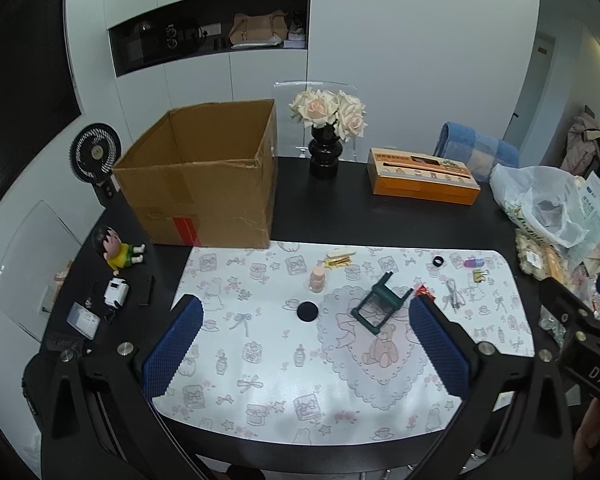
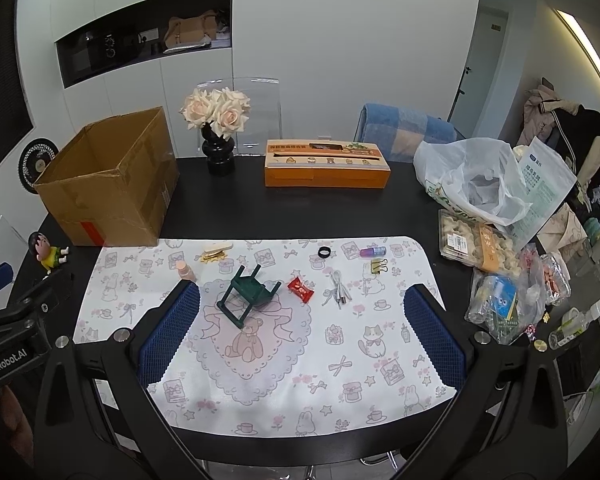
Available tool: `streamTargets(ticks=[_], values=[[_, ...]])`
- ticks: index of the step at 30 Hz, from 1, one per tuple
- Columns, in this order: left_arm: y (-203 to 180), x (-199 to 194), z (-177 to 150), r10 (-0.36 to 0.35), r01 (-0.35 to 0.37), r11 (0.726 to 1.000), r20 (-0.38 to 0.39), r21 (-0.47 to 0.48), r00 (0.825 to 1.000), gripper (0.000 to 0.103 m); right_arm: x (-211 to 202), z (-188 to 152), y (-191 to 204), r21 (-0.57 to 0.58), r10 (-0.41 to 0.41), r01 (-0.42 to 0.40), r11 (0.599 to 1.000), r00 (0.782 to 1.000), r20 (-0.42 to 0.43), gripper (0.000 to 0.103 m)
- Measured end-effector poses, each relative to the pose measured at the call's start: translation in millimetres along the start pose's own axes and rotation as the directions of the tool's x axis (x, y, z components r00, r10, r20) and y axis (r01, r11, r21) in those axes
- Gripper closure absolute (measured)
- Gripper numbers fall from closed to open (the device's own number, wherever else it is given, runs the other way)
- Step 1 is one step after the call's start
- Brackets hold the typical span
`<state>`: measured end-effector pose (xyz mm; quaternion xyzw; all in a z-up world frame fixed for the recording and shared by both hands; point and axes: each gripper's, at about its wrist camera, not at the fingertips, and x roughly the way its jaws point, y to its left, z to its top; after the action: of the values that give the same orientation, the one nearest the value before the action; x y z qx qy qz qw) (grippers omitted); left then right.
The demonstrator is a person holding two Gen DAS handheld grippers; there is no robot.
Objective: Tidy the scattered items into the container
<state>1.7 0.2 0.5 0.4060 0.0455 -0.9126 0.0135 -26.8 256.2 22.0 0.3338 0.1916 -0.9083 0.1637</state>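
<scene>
An open cardboard box (image 1: 204, 176) (image 2: 108, 184) stands at the back left of the patterned mat (image 1: 284, 360) (image 2: 300, 360). On the mat lie a tipped green toy chair (image 1: 380, 306) (image 2: 249, 295), a black disc (image 1: 307, 311), a small peach bottle (image 1: 317, 278) (image 2: 186, 270), a red candy (image 2: 301, 289), a white cable (image 2: 337, 287), a black ring (image 2: 324, 252), a purple item (image 2: 373, 251), a binder clip (image 2: 378, 265) and a sandwich toy (image 2: 216, 254). My left gripper (image 1: 306, 312) and right gripper (image 2: 302, 300) both hover open over the mat, holding nothing.
A vase of roses (image 1: 326, 136), an orange carton (image 1: 422, 178) and a white plastic bag (image 2: 484, 184) sit at the back. Food packs (image 2: 476, 246) crowd the right edge. A doll (image 1: 116, 248), a fan (image 1: 95, 154) and small gadgets (image 1: 116, 292) lie left.
</scene>
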Motion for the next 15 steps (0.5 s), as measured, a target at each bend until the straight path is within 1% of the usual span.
streamTargets(ticks=[5, 9, 12, 15], values=[[0.8, -2.1, -1.4, -0.002, 0.002, 1.0, 0.007, 0.016, 1.0, 0.0, -1.6, 1.4, 1.1, -0.003, -0.002, 0.002, 1.0, 1.0, 0.003, 0.0], [-1.4, -1.1, -1.7, -0.028, 0.028, 0.999, -0.01, 0.019, 1.0, 0.0, -1.7, 3.2, 4.4, -0.003, -0.01, 0.01, 1.0, 1.0, -0.002, 0.0], [-3.3, -0.1, -3.3, -0.005, 0.005, 1.0, -0.005, 0.03, 1.0, 0.0, -0.2, 3.1, 3.5, 0.0, -0.006, 0.006, 1.0, 1.0, -0.006, 0.0], [-2.8, -0.7, -3.9, -0.009, 0.009, 1.0, -0.001, 0.027, 1.0, 0.0, -0.1, 2.8, 3.4, -0.001, -0.01, 0.01, 1.0, 1.0, -0.006, 0.0]])
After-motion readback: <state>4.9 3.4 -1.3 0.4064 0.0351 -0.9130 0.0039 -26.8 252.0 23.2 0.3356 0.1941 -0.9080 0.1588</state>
